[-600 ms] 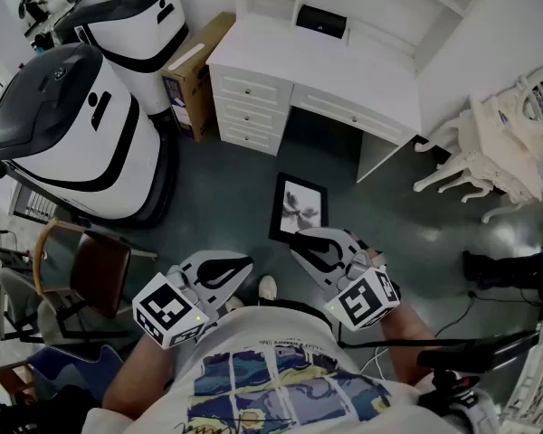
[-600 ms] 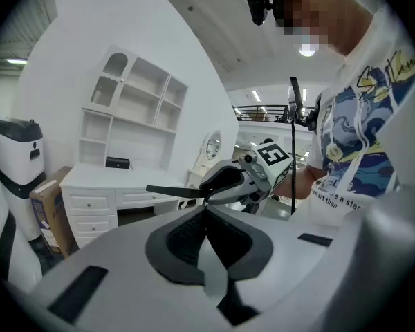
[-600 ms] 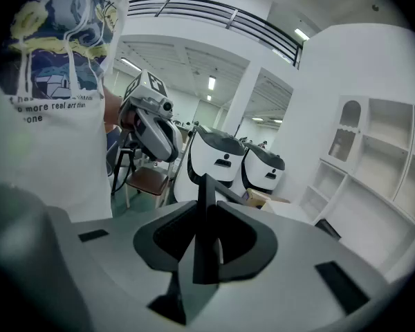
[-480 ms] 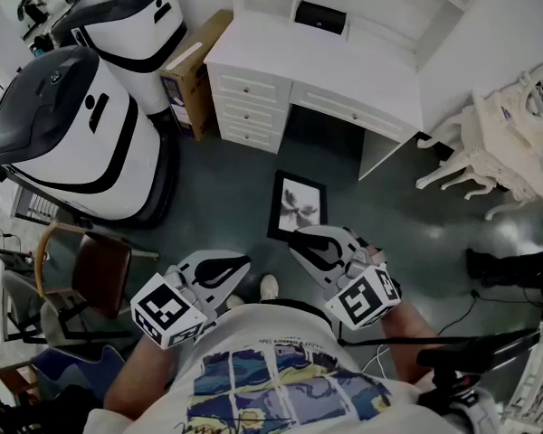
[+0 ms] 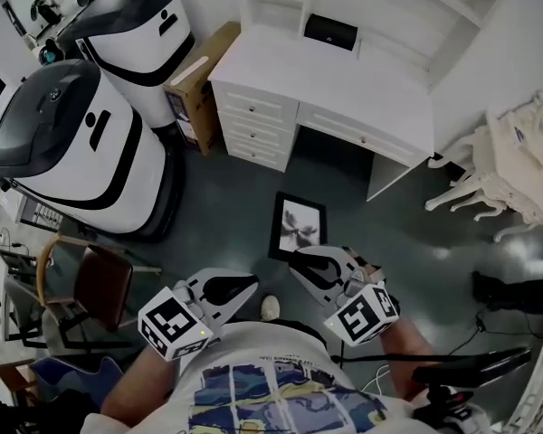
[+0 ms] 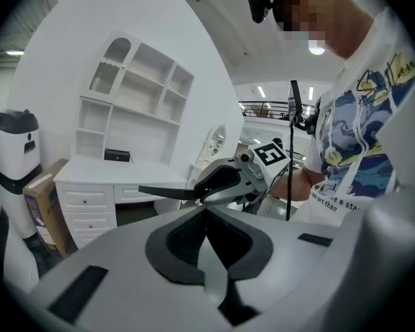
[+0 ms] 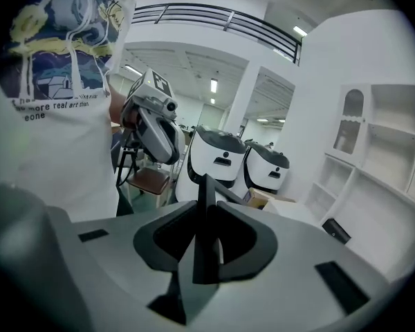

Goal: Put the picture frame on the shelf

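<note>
Picture frame (image 5: pixel 297 227) is gripped by the right gripper (image 5: pixel 300 259). The jaws are closed on the frame's near edge, and the frame is held roughly level, projecting straight ahead of the jaw tips. In the right gripper view the frame is seen as a thin dark slab (image 7: pixel 206 206) between the two pads. The left gripper (image 5: pixel 251 282) is held just to the left of the right gripper, apart from the frame. Its jaws are pressed together and nothing is held between them.

Ahead of the frame's far edge, bare dark floor is seen up to a white desk (image 5: pixel 344 80). White shelves (image 5: pixel 281 3) are mounted above the desktop, and a small black box (image 5: pixel 330 32) is set on it. Ahead and to the left of the grippers, a cardboard box (image 5: pixel 199 80) is leaned at the desk's end beside two large white machines (image 5: pixel 72 143). To the right, a white ornate chair (image 5: pixel 489 165) is placed well apart from the frame.
</note>
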{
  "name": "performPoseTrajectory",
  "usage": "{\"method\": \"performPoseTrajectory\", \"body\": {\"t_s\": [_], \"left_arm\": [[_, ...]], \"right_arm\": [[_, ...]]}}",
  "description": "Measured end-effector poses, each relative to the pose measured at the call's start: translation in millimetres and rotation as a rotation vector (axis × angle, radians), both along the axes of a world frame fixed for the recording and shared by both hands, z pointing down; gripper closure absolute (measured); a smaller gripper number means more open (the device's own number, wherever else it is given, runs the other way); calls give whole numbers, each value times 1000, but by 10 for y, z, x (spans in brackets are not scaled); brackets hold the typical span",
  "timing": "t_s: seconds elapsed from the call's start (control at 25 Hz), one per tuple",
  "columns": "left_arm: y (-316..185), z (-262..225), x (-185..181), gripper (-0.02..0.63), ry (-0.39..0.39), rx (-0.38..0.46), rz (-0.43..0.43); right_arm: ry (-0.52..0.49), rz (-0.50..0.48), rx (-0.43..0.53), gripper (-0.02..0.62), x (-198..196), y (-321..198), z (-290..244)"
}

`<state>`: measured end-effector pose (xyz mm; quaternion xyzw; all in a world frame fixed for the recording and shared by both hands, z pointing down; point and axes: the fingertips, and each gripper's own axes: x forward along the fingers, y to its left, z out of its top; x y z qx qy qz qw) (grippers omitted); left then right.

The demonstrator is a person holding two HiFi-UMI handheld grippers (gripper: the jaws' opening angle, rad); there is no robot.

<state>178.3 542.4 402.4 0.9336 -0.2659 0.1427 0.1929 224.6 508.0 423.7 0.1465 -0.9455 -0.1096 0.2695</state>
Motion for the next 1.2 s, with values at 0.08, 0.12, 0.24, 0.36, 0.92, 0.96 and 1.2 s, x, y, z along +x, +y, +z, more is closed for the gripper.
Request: {"method": "performPoseTrajectory", "body": {"t_s": [0.08,0.12,0.24,0.36,0.92,0.96,1.2], "left_arm": [[-155,8,-70,592,5,1,8],[-244,12,-113,592,10,4,14],[-534,19,-259,592,24,16,48],[-868,38,-465,592,32,32,91],[-2383,-62,-2029,592,60,51,278],[-2464,-53,-2103,592,63,49,275],[-2884,-39,-2258,592,100,37,276]], "right_arm": [[3,9,1,492,-61,-149,7],[7,15,6,492,-104,-235,8],[18,39,26,492,-268,-522,-6],[35,71,45,494,-473,-856,-9],[109,273,94,492,-1758,-2489,-281],[114,279,98,494,-1812,-2574,-292],[168,284,132,493,-1899,-3073,-337]]}}
